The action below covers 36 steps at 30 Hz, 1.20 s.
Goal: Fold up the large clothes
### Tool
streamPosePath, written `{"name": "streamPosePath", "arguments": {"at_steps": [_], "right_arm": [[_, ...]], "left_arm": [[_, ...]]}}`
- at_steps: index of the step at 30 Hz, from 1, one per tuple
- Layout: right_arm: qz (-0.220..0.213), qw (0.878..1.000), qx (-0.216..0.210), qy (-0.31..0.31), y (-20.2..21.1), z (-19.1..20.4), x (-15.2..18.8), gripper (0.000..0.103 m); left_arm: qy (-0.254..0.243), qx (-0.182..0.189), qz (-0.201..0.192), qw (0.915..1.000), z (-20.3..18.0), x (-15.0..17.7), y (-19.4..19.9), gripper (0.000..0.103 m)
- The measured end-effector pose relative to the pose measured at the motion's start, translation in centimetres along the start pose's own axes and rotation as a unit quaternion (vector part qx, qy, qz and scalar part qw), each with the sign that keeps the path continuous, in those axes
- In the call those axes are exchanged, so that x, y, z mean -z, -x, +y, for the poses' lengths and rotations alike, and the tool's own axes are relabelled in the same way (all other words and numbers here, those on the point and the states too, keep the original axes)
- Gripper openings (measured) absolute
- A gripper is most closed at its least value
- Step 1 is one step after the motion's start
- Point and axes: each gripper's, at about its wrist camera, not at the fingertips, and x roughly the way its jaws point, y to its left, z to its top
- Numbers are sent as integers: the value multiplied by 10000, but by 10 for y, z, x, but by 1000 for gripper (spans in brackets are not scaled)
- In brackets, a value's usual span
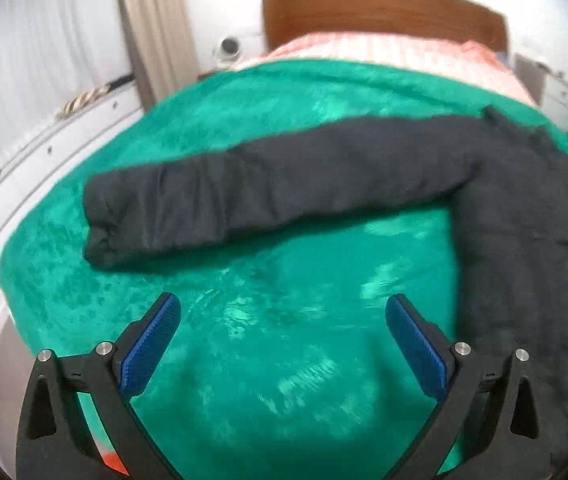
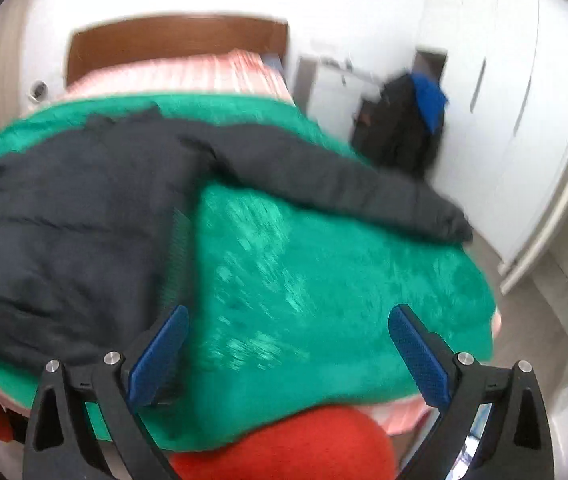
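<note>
So there's a dark jacket [image 1: 524, 220] spread flat on a green blanket [image 1: 284, 360] that covers most of the bed. In the left wrist view one sleeve [image 1: 244, 200] stretches out straight toward the left edge of the blanket, cuff ending well short of that edge, while the body of the jacket runs down the right side of the frame. The left gripper [image 1: 283, 312] hangs over bare blanket near the near edge, jaws wide apart, nothing in them, blue pads [image 1: 148, 352] clear of the fabric; the sleeve is well ahead of it and the jacket body just off to its right. From the right wrist view the jacket [image 2: 64, 232] fills the left half of the blanket [image 2: 324, 280], and its other sleeve [image 2: 344, 188] runs out toward the right edge, with the cuff lying right at that edge. The right gripper [image 2: 288, 316] is also wide open and holding nothing; its left pad [image 2: 160, 356] sits right at the jacket's hem in the picture, but I can't tell if it's touching. Something red [image 2: 284, 444] sits below the near edge of the blanket. At the far end there's a wooden headboard [image 2: 176, 40] and pink striped bedding [image 2: 188, 72], and dark clothes with a blue one [image 2: 428, 100] hang by the white wardrobe [image 2: 524, 100]. Both views are a bit blurred.
</note>
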Motion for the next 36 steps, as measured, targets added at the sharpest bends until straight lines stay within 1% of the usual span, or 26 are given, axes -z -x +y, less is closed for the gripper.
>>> {"name": "streamPosePath", "arguments": {"at_steps": [2,3,5,7,10,11,15,19,21,26,36], "right_arm": [[258,9992,-148,-271,-13,-13,-1,99],[298,9988,-154,-353,-15,-16,-2,99],[291,9986,-195,-400,-15,-19,1,99],[282,9988,-174,-354,-13,-19,5,99],[333,9991,117,-217,-14,-15,8,99],[345,9991,171,-157,-16,-12,9,99],[304,9995,128,27,-16,-6,9,99],[52,9999,107,48,-7,-6,11,99],[1,9999,110,-4,-4,-8,11,99],[57,9999,78,-133,-5,-13,11,99],[22,9998,44,-208,-6,-15,11,99]], "left_arm": [[-50,17,367,9993,1,11,-24,102],[-21,76,460,9989,2,16,-31,102],[245,247,405,9986,9,22,-34,102],[327,355,468,9977,13,21,-36,103],[464,497,474,9966,18,23,-38,103],[455,466,461,9968,16,25,-35,103],[208,235,336,9989,6,32,-27,103],[325,371,369,9981,11,32,-27,103],[342,391,370,9980,11,31,-27,103],[321,368,356,9982,9,30,-26,103],[292,297,288,9987,8,32,-24,103]]}}
